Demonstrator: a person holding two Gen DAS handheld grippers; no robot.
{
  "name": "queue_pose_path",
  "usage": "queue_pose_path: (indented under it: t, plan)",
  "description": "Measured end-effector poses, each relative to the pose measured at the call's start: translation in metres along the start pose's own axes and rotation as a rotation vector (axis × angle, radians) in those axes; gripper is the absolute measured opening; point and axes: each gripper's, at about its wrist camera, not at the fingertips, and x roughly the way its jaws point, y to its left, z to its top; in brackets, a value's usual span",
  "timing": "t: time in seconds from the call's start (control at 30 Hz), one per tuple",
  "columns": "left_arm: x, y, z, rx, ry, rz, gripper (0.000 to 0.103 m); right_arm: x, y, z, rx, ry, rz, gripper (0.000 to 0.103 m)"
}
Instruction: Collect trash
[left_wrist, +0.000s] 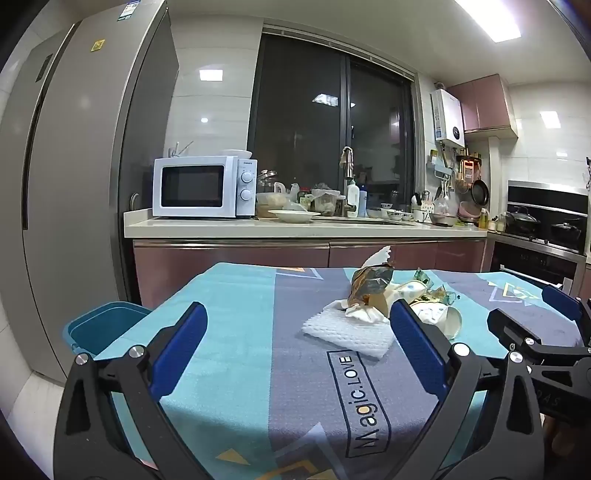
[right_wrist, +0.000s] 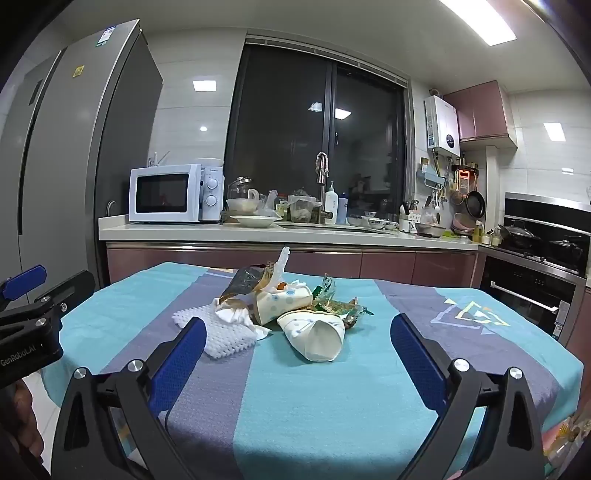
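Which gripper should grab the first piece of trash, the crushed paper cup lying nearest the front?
Probably right: the right gripper, open, has the paper cup lying centred between its fingers. The left gripper faces the white foam mesh.

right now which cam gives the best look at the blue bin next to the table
The left wrist view. There the blue bin shows its open rim and part of its wall, low beside the table at that table's left edge. The right wrist view shows nothing of it; the left gripper fills that side of the picture.
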Motion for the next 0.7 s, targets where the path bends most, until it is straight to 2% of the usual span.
queue_pose_path:
  t: [0.3, 0.43, 0.7]
  plan:
    - [-0.004, 0.005, 0.001, -0.047, 0.003, 0.012, 0.098, -0.004, -0.004, -0.002, -0.008, -0.005, -0.010, 0.096]
    - [-0.016, 0.009, 0.000, -0.036, -0.007, 0.023, 0.098, -0.003, -0.008, 0.000, -0.010, -0.001, -0.008, 0.097]
    - [-0.011, 0.007, 0.001, -0.019, 0.004, 0.012, 0.098, -0.001, -0.004, -0.003, -0.018, 0.000, -0.013, 0.097]
